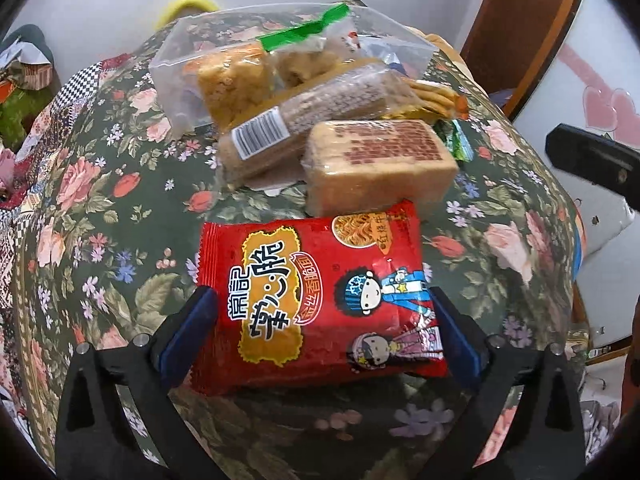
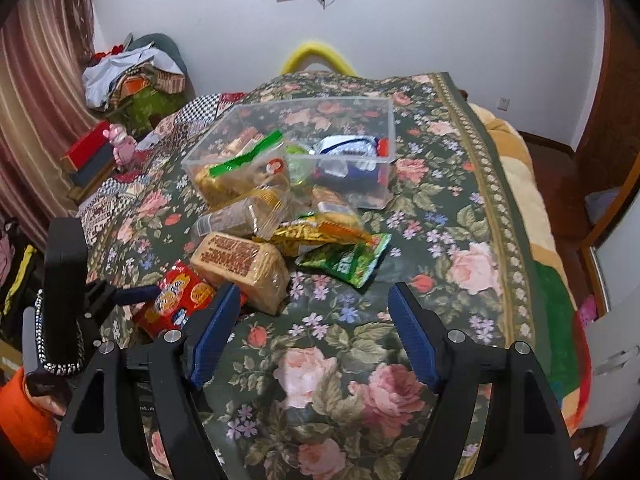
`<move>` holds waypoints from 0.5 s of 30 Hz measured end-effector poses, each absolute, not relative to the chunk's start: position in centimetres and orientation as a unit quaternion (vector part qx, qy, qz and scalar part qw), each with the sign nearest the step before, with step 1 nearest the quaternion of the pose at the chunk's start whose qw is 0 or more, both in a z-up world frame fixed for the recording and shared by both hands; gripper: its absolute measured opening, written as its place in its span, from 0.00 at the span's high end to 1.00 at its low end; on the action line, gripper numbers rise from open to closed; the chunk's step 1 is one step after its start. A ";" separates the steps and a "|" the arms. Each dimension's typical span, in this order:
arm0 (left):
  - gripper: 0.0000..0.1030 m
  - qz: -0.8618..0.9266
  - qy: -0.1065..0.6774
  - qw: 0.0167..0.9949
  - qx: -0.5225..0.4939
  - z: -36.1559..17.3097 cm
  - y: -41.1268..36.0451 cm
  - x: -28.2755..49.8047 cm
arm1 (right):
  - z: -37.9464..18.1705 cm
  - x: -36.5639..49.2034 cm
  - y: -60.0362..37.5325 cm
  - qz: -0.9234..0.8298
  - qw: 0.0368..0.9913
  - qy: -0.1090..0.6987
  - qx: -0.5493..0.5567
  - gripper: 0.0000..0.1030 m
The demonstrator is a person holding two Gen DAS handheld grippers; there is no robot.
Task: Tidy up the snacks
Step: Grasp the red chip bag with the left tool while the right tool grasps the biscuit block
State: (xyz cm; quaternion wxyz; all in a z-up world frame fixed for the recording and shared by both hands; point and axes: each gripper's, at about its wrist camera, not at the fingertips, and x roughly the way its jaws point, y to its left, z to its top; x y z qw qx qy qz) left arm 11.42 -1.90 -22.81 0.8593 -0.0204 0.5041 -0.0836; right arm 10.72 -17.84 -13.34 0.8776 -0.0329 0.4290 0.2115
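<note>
My left gripper [image 1: 320, 300] has its blue pads on both sides of a red crispy-noodle packet [image 1: 320, 300], which lies on the floral cloth [image 1: 100, 220]; the pads touch its edges. The packet also shows in the right wrist view [image 2: 180, 300] with the left gripper [image 2: 148, 294] around it. Beyond it lies a pile: a tan wrapped cake block [image 1: 380, 164], a long barcode-labelled bar [image 1: 312, 120], and a green-sealed bag [image 1: 240, 76]. My right gripper [image 2: 312, 300] is open and empty above the cloth. A clear plastic box [image 2: 248, 120] holds several snacks.
A green packet [image 2: 348, 260] and a yellow packet [image 2: 320, 232] lie beside the pile. The cloth's bordered edge [image 2: 508, 240] runs down the right. Clutter [image 2: 132, 76] and a red box [image 2: 88, 152] sit at the left. A wooden door frame [image 1: 520, 20] stands at the right.
</note>
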 end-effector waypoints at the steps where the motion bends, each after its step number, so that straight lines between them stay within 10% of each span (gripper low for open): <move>1: 0.00 -0.085 0.503 0.860 -0.020 -22.9 -1.8 11.5 | -13.5 10.8 -17.5 0.213 0.876 0.431 -0.035 0.29; 15: 0.27 -0.077 0.470 0.878 -0.054 -23.1 3.7 11.2 | -16.2 12.6 -12.4 0.231 0.851 0.470 -0.038 0.24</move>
